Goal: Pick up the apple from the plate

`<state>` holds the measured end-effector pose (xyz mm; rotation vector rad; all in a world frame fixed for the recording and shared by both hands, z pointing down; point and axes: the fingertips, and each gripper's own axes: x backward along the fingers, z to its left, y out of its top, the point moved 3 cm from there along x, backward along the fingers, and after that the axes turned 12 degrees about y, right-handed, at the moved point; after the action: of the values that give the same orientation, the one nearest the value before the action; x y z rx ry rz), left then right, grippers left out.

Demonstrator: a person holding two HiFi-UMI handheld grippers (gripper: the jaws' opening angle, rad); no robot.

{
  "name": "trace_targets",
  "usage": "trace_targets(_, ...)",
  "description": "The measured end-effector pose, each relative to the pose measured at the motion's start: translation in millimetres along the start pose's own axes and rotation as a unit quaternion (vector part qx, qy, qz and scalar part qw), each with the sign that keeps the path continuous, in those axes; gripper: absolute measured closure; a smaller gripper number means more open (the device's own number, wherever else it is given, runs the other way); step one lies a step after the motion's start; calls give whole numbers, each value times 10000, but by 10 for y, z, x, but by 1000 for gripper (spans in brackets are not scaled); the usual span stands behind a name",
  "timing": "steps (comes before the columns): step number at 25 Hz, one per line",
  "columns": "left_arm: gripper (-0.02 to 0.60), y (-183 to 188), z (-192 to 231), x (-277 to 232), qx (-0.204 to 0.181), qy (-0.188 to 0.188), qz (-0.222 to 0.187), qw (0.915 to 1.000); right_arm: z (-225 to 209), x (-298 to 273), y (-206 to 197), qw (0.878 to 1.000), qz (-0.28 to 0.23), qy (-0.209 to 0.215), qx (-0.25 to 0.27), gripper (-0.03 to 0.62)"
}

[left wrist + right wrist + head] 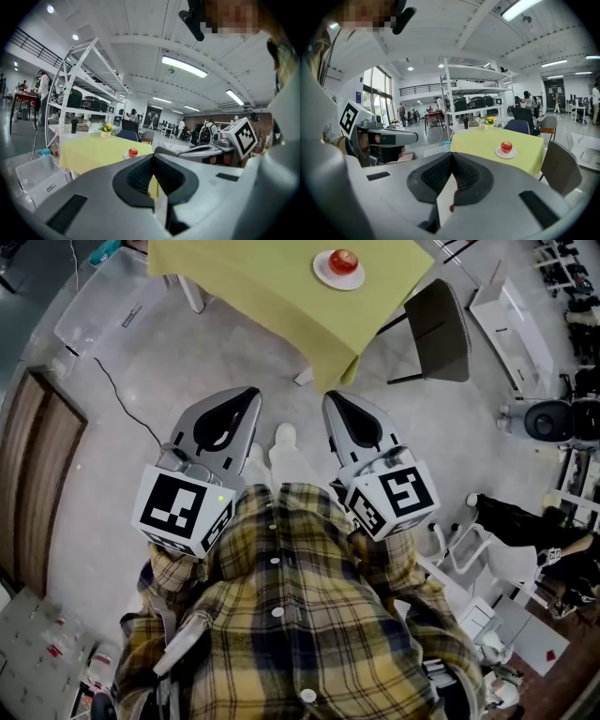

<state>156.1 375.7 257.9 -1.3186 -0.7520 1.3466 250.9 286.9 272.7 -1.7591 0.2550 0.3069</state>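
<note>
A red apple (343,260) sits on a small white plate (327,275) on a yellow table (272,277), far ahead of me across bare floor. My left gripper (250,394) and right gripper (331,398) are held side by side over the floor, well short of the table. Both are shut with nothing between the pads. From the left gripper view, the apple (133,152) shows just above the closed left gripper (153,157). From the right gripper view, the apple (506,146) and plate (506,153) lie up and to the right of the closed right gripper (451,156).
A grey chair (441,329) stands at the table's right side. A clear plastic box (103,306) and a cable lie on the floor to the left. A white shelf rack (79,93) stands behind the table, and a small flower vase (107,131) is on it.
</note>
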Motion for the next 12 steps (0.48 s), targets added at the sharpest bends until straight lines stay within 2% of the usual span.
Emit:
trace_targets(7, 575, -36, 306, -247, 147, 134, 69, 9998, -222, -357, 27, 9999, 141, 87, -20, 597)
trace_targets(12, 575, 97, 494, -567, 112, 231, 19, 9997, -519, -634, 185, 9998, 89, 173, 30, 597)
